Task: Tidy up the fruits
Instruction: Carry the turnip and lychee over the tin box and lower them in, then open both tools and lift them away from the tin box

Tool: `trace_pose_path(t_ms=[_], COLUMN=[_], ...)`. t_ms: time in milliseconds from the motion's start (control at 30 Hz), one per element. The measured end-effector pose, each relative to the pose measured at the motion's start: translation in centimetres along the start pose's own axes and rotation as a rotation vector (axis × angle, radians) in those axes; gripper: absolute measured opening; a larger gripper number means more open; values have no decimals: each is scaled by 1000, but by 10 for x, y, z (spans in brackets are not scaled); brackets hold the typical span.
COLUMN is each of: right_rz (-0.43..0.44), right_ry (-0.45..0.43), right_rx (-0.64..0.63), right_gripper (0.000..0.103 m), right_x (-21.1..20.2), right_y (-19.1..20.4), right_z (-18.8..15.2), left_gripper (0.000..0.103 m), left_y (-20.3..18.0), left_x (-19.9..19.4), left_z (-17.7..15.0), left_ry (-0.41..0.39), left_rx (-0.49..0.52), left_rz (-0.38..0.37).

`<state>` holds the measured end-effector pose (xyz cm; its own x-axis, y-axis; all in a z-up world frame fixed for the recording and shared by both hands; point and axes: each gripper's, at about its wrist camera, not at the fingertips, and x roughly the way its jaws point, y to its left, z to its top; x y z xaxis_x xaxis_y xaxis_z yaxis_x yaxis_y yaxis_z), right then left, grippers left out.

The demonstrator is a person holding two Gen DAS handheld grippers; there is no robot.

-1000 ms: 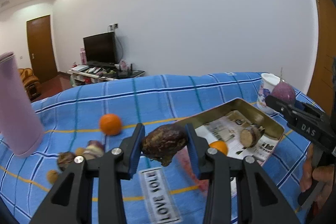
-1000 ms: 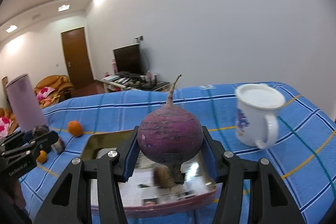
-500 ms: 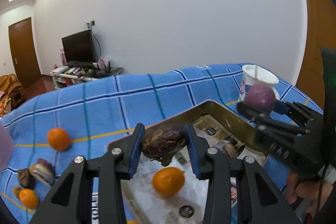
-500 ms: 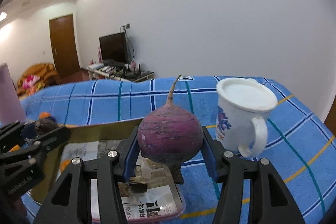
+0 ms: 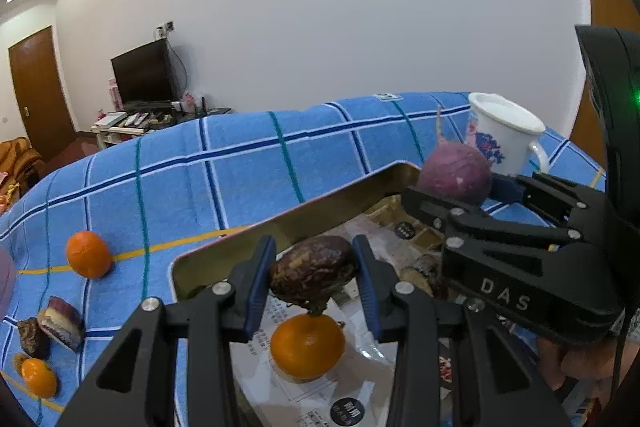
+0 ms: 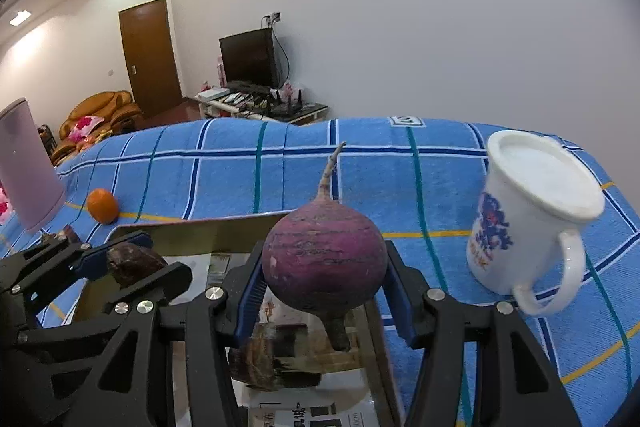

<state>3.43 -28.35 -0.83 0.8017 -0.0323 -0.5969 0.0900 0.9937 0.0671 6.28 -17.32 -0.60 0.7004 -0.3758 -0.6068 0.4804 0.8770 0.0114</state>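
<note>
Fruits partly gathered: purple radish [image 6: 324, 259] clamped between the right gripper [image 6: 324, 283] fingers, held above the far corner of the gold tray [image 5: 280, 223]; dark wrinkled fruit [image 5: 314, 273] pinched in the left gripper [image 5: 314, 275], hanging over the tray's near end, directly above an orange [image 5: 307, 347] already lying on the paper lining; a cut brown piece [image 6: 272, 355] also inside, below the radish. Best to lower each load to a bare patch of lining before opening; shift the dark fruit aside from the orange to avoid a stack that rolls; keep the radish clear of the white mug [image 6: 532, 215] just beside the tray; release one side at a time, low and slow. Loose orange [image 5: 88, 254], small orange [image 5: 38, 377] and cut purple pieces [image 5: 60, 323] on the blue checked cloth [image 5: 240, 171] left for later, well apart from the tray.
</note>
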Motion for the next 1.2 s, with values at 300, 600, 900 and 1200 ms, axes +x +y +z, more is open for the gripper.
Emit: trace_pose_path(t_ms=[300,600,900,1200], right_rz=[37,44,-72,-195], right_ry=[17,-47,-364,-547], right_rx=[25,54,61,76], right_gripper=[58,67,79,87], right_x=[3,-9,-57,-85], right_y=[0,-6,-5,-5], right_z=[-3,-4,-8,-17], left_gripper=[41,76,103,103], left_y=[1,14,19,50], left_x=[-1,-9,-38,-65], left_z=[1,1,2,-4], left_ry=[-3,-39,-174,-341], left_rx=[-13,-80,-75,-99], left_rz=[-10,39,136,405])
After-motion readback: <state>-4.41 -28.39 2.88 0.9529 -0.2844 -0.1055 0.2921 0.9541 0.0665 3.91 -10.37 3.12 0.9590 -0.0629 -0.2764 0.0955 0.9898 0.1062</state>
